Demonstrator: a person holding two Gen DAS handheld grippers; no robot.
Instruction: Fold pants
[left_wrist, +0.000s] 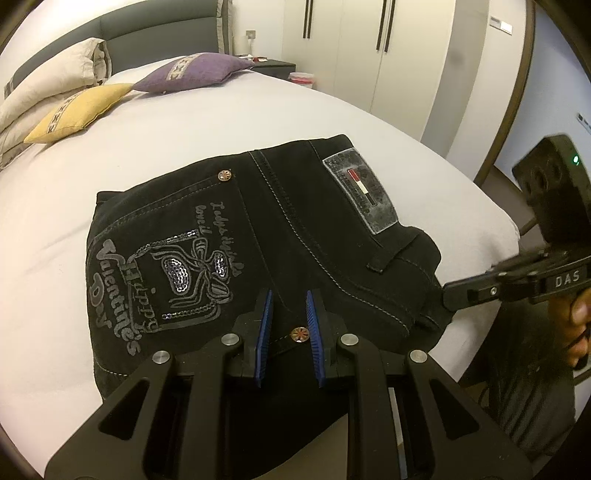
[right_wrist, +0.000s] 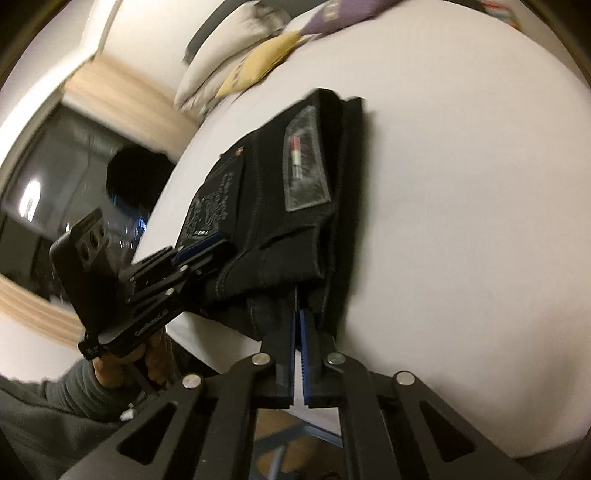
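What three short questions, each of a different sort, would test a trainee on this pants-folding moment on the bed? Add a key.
1. True or false: the black pants lie folded into a compact bundle on the white bed.
2. Multiple choice: the jaws of the right gripper are (A) wide open above the pillows, (B) closed on an edge of the pants, (C) out of view.
3. Fill in: the left gripper has its jaws ____ over the pants, a metal rivet showing between them.

Key: 1 true; 2 B; 3 open.
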